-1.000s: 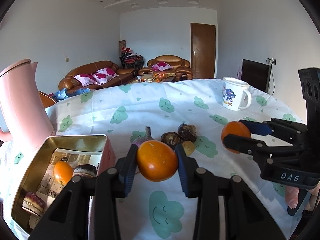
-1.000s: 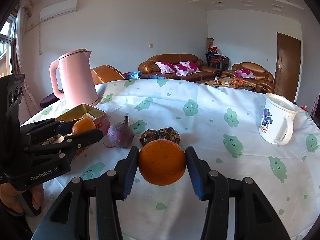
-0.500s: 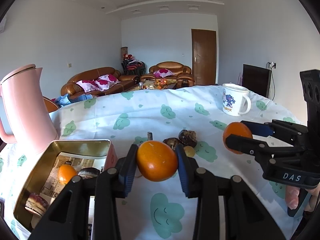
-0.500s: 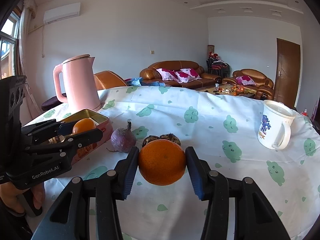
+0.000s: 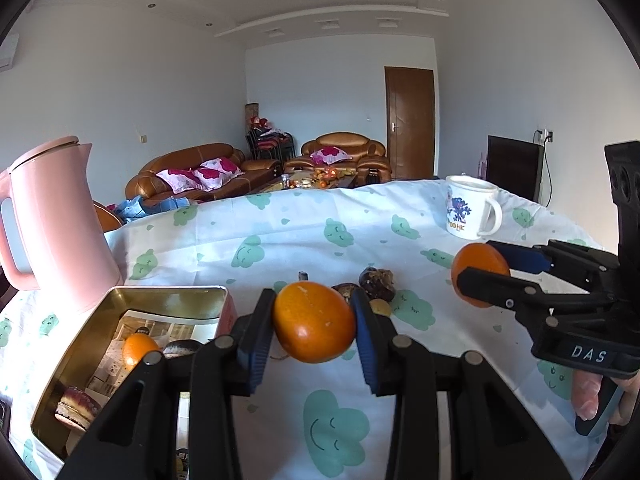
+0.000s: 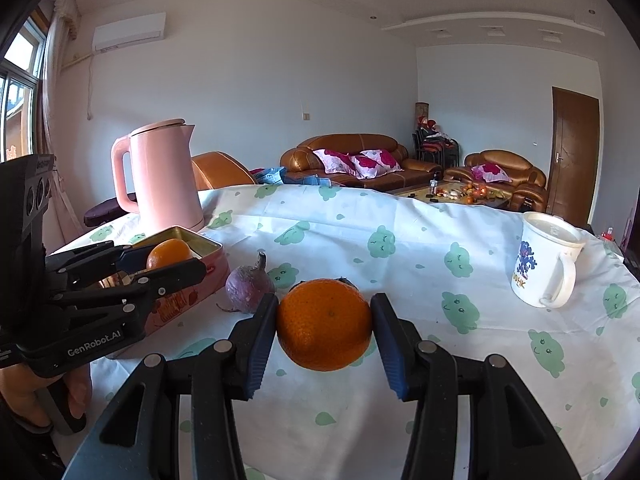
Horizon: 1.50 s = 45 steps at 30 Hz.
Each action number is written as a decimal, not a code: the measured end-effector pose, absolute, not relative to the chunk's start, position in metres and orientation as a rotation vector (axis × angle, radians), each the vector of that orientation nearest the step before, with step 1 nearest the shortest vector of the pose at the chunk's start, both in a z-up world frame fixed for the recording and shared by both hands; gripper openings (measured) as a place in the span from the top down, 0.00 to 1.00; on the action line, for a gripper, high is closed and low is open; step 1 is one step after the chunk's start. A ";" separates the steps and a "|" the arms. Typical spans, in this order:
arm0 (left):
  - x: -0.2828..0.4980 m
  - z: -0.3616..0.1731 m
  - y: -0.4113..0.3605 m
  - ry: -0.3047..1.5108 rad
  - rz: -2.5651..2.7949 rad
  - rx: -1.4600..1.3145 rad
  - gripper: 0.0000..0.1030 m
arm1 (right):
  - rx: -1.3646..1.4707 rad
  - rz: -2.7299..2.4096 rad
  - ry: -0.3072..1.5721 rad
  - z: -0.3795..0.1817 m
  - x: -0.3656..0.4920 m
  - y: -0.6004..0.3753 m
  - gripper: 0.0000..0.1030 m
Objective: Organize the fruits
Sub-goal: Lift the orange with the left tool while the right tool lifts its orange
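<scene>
The left gripper is clamped on a smooth orange fruit, held above the tablecloth; the right gripper pinches a mandarin the same way. The open gold tin, already holding fruit, lies just left of the left gripper and below it, so that hand looks nearer. The purple fruit and dark ones remain on the cloth.
</scene>
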State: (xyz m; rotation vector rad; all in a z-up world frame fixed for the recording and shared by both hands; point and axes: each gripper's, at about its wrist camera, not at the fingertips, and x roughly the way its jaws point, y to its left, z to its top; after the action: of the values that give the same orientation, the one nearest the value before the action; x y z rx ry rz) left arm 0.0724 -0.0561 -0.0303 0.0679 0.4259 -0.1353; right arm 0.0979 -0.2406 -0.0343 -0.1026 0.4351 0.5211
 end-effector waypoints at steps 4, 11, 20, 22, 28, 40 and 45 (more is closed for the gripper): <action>0.071 -0.029 -0.056 0.416 -0.133 0.068 0.62 | -0.102 0.521 0.423 -0.033 0.096 -0.241 0.52; 0.065 -0.027 -0.055 0.380 -0.124 0.065 0.62 | -0.103 0.522 0.390 -0.031 0.091 -0.242 0.52; 0.060 -0.025 -0.055 0.352 -0.115 0.069 0.62 | -0.103 0.517 0.363 -0.030 0.087 -0.243 0.52; 0.059 -0.024 -0.056 0.344 -0.110 0.074 0.62 | -0.103 0.516 0.356 -0.029 0.086 -0.243 0.52; 0.052 -0.022 -0.057 0.313 -0.093 0.089 0.62 | -0.101 0.513 0.323 -0.028 0.080 -0.245 0.52; 0.046 -0.019 -0.056 0.279 -0.059 0.090 0.62 | -0.115 0.514 0.309 -0.026 0.074 -0.242 0.52; 0.045 -0.019 -0.054 0.283 -0.055 0.091 0.62 | -0.122 0.522 0.324 -0.027 0.074 -0.238 0.52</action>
State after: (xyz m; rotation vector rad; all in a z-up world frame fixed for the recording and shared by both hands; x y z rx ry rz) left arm 0.0448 -0.0540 -0.0193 0.0912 0.2827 -0.0546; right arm 0.0744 -0.2377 -0.0273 -0.1217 0.3242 0.5221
